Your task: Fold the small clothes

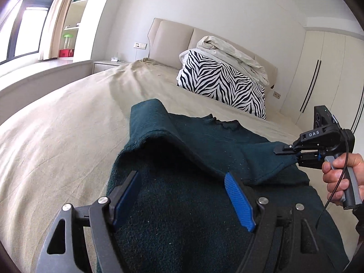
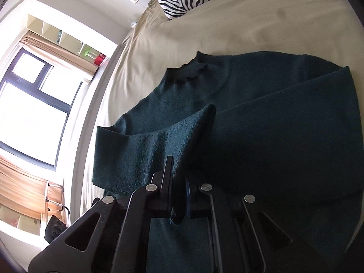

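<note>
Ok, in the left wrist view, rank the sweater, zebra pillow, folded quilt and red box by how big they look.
1. sweater, though it lies nearest the camera
2. zebra pillow
3. folded quilt
4. red box, far off by the window, so its true size is unsure

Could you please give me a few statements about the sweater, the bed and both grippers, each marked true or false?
1. The right gripper is shut on the dark green sweater. True.
2. The left gripper is clamped on a sleeve. False: its jaws stand open above the knit.
3. The sweater lies on a beige bed sheet. True.
4. The pillow at the headboard is plain blue. False: it is zebra-striped, black and white.
5. A hand holds the right gripper's handle. True.
</note>
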Action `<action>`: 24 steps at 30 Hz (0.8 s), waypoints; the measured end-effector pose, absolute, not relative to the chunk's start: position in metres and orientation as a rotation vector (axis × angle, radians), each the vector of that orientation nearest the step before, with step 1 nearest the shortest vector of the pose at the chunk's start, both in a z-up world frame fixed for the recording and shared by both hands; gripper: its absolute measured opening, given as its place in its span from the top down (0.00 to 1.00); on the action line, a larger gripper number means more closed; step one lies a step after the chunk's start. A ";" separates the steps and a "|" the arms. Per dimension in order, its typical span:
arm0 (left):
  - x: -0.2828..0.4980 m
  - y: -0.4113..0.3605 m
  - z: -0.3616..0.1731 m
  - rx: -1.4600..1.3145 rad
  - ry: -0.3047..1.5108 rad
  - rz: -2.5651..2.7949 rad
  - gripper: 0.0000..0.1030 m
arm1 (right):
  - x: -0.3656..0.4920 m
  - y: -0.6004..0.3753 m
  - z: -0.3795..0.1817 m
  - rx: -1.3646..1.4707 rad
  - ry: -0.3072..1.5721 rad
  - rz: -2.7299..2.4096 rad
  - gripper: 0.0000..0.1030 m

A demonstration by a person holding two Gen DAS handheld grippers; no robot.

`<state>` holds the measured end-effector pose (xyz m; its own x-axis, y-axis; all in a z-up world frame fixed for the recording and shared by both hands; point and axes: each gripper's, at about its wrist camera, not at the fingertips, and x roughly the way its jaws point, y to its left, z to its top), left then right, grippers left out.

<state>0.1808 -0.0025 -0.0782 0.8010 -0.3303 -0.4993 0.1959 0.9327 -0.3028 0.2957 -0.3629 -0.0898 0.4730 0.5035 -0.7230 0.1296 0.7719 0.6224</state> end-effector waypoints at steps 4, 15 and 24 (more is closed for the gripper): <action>0.188 0.003 -0.086 -0.280 0.619 -0.278 0.24 | 0.293 -0.404 -0.117 0.737 1.099 0.198 0.93; 0.193 0.009 -0.091 -0.317 0.645 -0.271 0.30 | 0.285 -0.427 -0.119 0.683 1.063 0.115 0.93; 0.237 0.014 -0.064 -0.372 0.648 -0.279 0.38 | 0.279 -0.426 -0.129 0.680 1.061 0.126 0.92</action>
